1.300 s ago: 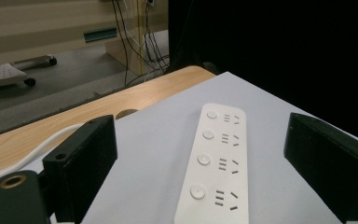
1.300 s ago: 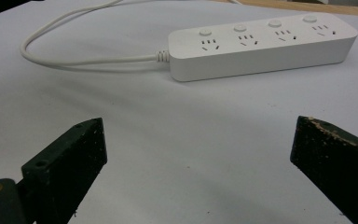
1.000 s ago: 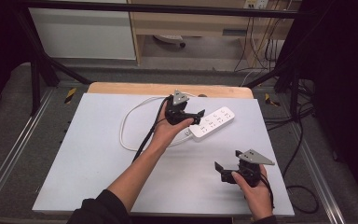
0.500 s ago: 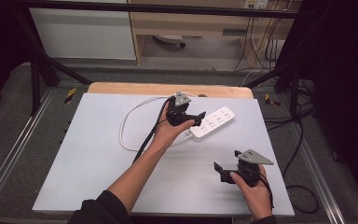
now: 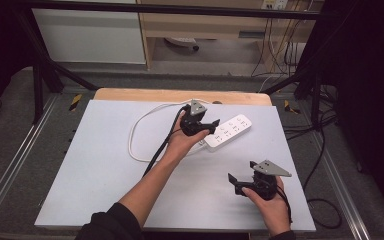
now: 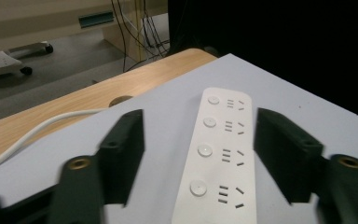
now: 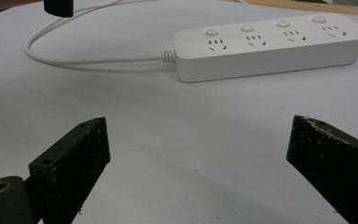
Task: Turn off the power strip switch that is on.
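Grey floor, cabinet fronts and loose cables lay behind the counter, whose pale blue-white top left a strip of bare wood along its far edge.

On that top, near the far edge and right of its middle, lay the white power strip, flat and slanted, its far end turned toward the far right corner. It carried four round buttons, each beside a set of socket slots. Its white cord left the near end and curled in a loop toward the far left part of the counter.

At the cord end of the strip was the left hand-held gripper, held in the left hand. Its jaws had just been closing, and in the left gripper view they stood on either side of the strip's near end with a gap visible on both sides, so the pads did not press on it.

Well apart, toward the near right corner, the right hand held the right hand-held gripper low over bare counter. Its jaws stood wide apart with nothing between them, and the right gripper view looked past them to the strip farther off.
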### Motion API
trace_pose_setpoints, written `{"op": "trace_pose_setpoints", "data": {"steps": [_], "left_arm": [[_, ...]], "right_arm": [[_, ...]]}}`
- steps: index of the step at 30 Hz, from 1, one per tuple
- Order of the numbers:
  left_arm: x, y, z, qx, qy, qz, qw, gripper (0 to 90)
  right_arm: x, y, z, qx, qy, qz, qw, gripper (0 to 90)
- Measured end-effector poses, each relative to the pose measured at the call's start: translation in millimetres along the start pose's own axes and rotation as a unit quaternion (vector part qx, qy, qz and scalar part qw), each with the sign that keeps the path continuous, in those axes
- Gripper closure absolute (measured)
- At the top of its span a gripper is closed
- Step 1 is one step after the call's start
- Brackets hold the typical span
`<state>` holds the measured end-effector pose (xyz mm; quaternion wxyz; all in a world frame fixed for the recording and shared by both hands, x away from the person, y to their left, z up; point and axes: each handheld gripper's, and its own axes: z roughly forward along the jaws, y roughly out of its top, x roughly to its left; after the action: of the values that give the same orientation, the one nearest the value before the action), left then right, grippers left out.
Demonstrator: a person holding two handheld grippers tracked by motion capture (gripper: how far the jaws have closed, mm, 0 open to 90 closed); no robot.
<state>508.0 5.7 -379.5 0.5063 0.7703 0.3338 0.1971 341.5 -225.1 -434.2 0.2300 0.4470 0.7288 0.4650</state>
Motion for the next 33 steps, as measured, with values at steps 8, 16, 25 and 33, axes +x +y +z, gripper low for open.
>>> {"op": "trace_pose_setpoints", "data": {"steps": [8, 16, 25, 33], "left_arm": [[6.2, -6.3, 11.1, -0.005, -0.015, -0.018, 0.9997, 67.3], [4.8, -14.4, 22.1, 0.010, -0.028, -0.015, 0.9995, 86.7], [5.6, -19.2, 49.5, 0.034, -0.045, -0.023, 0.9982, 90.0], [3.2, -20.2, 68.8, 0.053, -0.056, -0.013, 0.9969, 90.0]], "right_arm": [[-2.0, -0.8, -0.1, 0.003, 0.001, 0.009, 1.0000, 7.1], [-2.3, -0.9, 0.7, 0.007, 0.002, 0.010, 0.9999, 7.7], [-2.9, -1.8, 0.6, 0.011, 0.000, 0.015, 0.9998, 8.0], [-5.8, -2.4, 2.0, 0.013, 0.000, 0.020, 0.9997, 8.0]]}}
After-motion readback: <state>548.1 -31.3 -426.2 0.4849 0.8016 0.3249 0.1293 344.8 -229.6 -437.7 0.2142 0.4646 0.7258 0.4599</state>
